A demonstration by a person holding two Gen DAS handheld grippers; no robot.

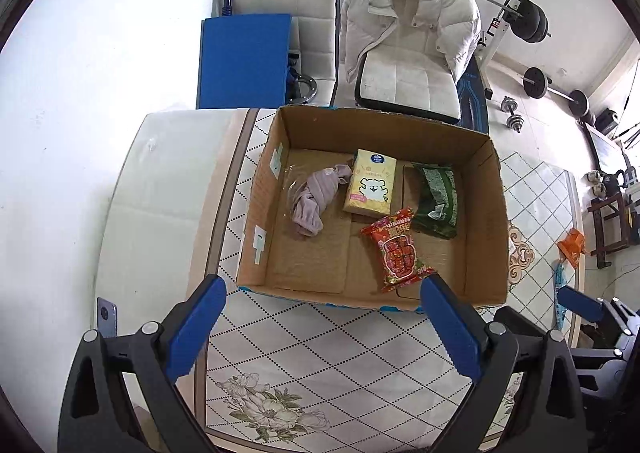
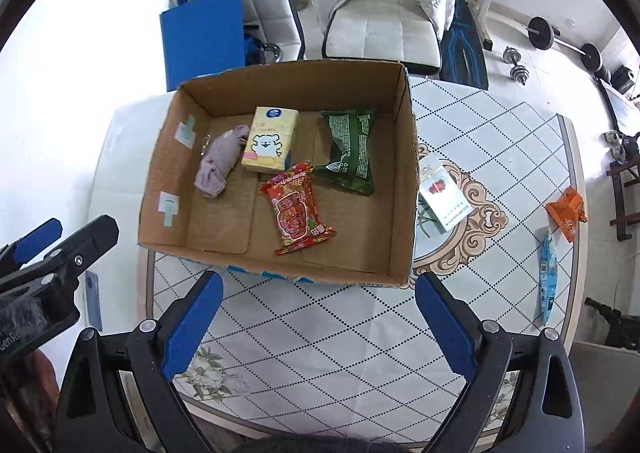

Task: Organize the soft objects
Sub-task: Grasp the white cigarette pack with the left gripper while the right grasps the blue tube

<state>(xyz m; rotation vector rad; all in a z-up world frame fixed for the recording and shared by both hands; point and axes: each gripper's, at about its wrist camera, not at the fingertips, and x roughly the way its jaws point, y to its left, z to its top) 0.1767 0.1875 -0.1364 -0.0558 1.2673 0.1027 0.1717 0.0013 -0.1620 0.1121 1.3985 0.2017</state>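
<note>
The open brown cardboard box (image 2: 400,181) stands toward the far edge of the patterned tabletop (image 2: 320,333) and holds four things — a crumpled mauve cloth (image 2: 218,163), a yellow tissue pack (image 2: 270,141), a red snack packet (image 2: 296,209) and a dark green pouch (image 2: 352,151). An orange wrapper (image 2: 566,211) and a long blue sachet (image 2: 548,277) lie by the right edge. The left gripper (image 1: 322,333) and right gripper (image 2: 318,327) hover above the near edge — both spread wide, empty.

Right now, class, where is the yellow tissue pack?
In both views the yellow tissue pack lies inside the cardboard box, toward its far wall, between the purple cloth and the green packet.
</note>
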